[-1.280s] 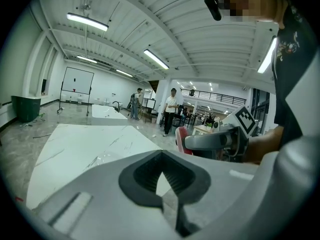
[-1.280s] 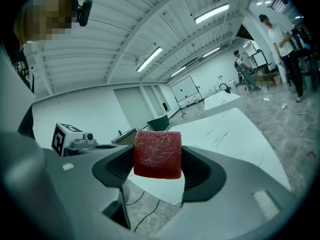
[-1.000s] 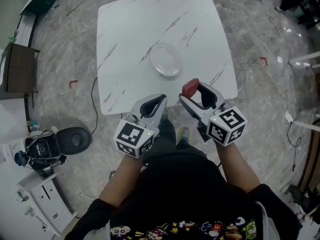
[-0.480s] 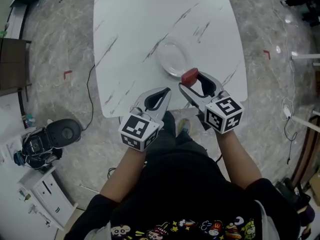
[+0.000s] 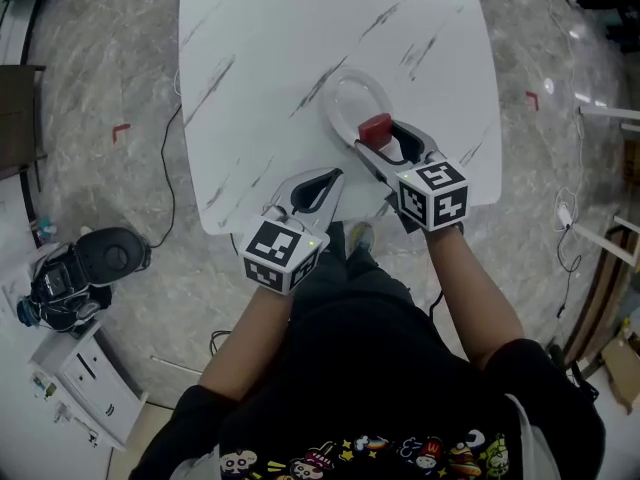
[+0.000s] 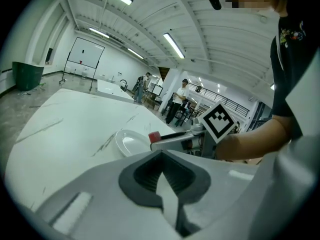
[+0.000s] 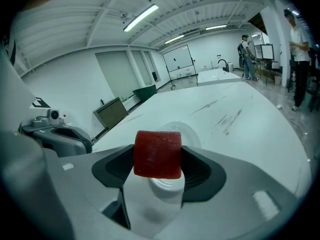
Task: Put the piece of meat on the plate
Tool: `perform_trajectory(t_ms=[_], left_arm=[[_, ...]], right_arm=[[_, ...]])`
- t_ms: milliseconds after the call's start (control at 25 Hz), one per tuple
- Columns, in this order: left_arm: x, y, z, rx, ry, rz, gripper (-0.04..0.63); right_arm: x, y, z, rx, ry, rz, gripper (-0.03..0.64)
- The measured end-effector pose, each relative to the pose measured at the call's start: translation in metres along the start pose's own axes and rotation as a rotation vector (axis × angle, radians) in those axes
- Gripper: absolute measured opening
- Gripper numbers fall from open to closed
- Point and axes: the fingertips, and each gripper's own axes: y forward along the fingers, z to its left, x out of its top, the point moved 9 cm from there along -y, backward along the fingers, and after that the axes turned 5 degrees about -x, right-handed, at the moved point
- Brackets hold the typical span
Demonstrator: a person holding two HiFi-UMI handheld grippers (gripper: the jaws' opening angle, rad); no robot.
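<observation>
Since the preceding frames the right gripper [image 5: 380, 140] has advanced from the near edge of the table [image 5: 280, 58] to a position over the plate [image 5: 350, 103], while the left gripper [image 5: 322, 180] has stayed at the near edge. At left, the left gripper's jaws are pressed together along their dark ribbed pads, with nothing between them. To its right, the right gripper's jaws are parted by the width of the piece of meat [image 7: 157, 153] and clamp it from both sides. The meat is a dull red, matte block with rounded edges, held over the near part of the plate. Whether it touches the plate cannot be told. The plate is round, shallow and pale, and lies towards the near right corner of the table. The tabletop is white with thin dark marble veins and rounded corners. The surrounding floor [image 5: 100, 88] is grey and stone-patterned, and a dark cable [image 5: 170, 183] crosses it left of the table.
</observation>
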Motion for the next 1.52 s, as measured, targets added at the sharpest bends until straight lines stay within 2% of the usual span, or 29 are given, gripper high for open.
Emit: perform_trajectory(t_ms=[360, 760, 1000, 1520], left_arm=[[-0.008, -0.007, 0.027, 0.01, -0.058, -0.011, 0.0], [-0.01, -0.013, 0.037, -0.002, -0.053, -0.014, 0.0], [-0.011, -0.015, 0.038, -0.018, -0.051, -0.022, 0.0], [-0.009, -0.02, 0.04, -0.006, -0.052, -0.023, 0.0]], right_arm=[[0.004, 0.045, -0.005, -0.074, -0.04, 0.133, 0.322], [0.014, 0.063, -0.004, -0.142, -0.125, 0.208, 0.322], [0.015, 0.072, 0.002, -0.177, -0.167, 0.309, 0.316], [0.017, 0.074, 0.002, -0.2, -0.171, 0.303, 0.316]])
